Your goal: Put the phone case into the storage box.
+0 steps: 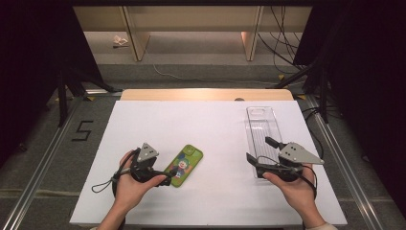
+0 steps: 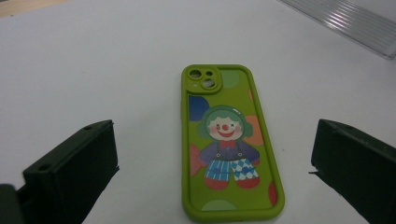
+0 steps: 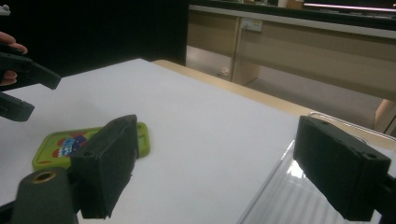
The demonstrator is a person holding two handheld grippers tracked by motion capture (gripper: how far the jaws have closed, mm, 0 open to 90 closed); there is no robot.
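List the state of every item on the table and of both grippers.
Green phone case: lying flat, clown picture up, untouched.
Clear plastic tray: lying flat on the table, empty.
Left gripper: open, aimed at the phone case.
Right gripper: open, at the tray's near end.

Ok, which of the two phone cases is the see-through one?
The clear case at the table's right, by the right gripper. The green case near the left gripper is opaque, with a clown picture.

A lab: black tripod legs [image 1: 72, 84], floor cables [image 1: 280, 45]
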